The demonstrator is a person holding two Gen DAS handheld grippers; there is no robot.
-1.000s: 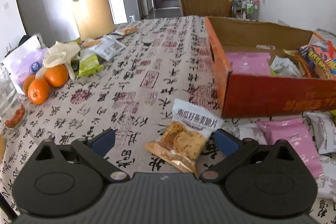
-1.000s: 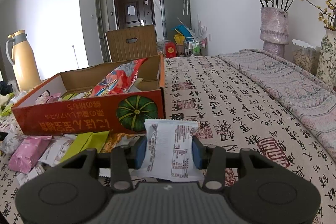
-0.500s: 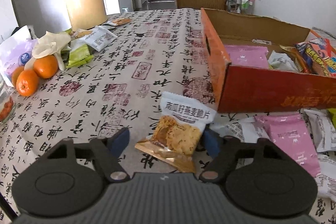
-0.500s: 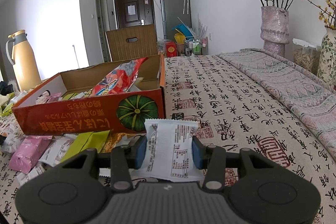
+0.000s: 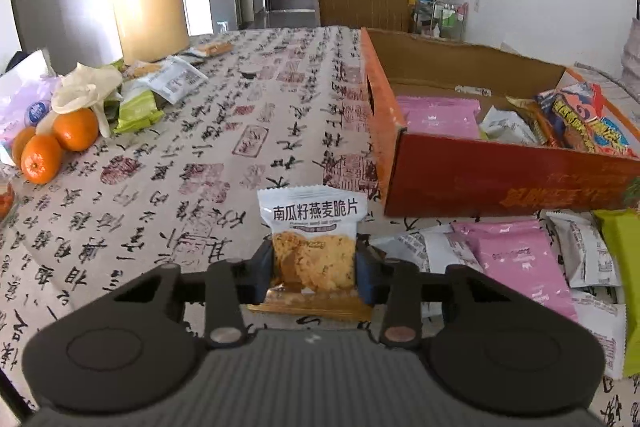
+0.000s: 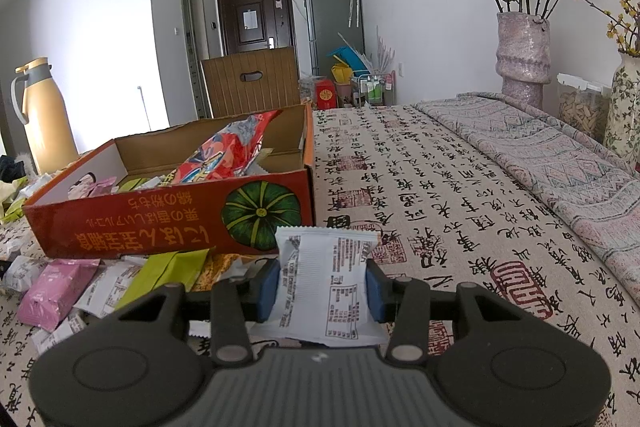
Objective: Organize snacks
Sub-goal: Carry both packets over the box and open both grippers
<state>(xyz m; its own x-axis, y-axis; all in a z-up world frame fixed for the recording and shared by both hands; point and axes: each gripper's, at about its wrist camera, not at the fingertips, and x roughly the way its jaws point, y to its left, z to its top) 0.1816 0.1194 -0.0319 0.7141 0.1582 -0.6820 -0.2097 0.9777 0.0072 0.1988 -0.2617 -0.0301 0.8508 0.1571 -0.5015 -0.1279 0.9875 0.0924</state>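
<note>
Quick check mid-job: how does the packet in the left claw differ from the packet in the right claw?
The oat crisp packet in the left claw shows its printed front, with bold characters over golden crisps; the white packet in the right claw shows its plain back with fine print and a table. The oat crisp packet has a gold bottom edge; the white packet is white throughout. The left claw's jaws have just closed on theirs. Both are small sealed snack packets pinched between blue pads.

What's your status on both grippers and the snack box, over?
Left gripper just closed on oat crisp packet. Right gripper shut on white packet. Orange box ahead, open, part filled. Nothing blocking.
</note>
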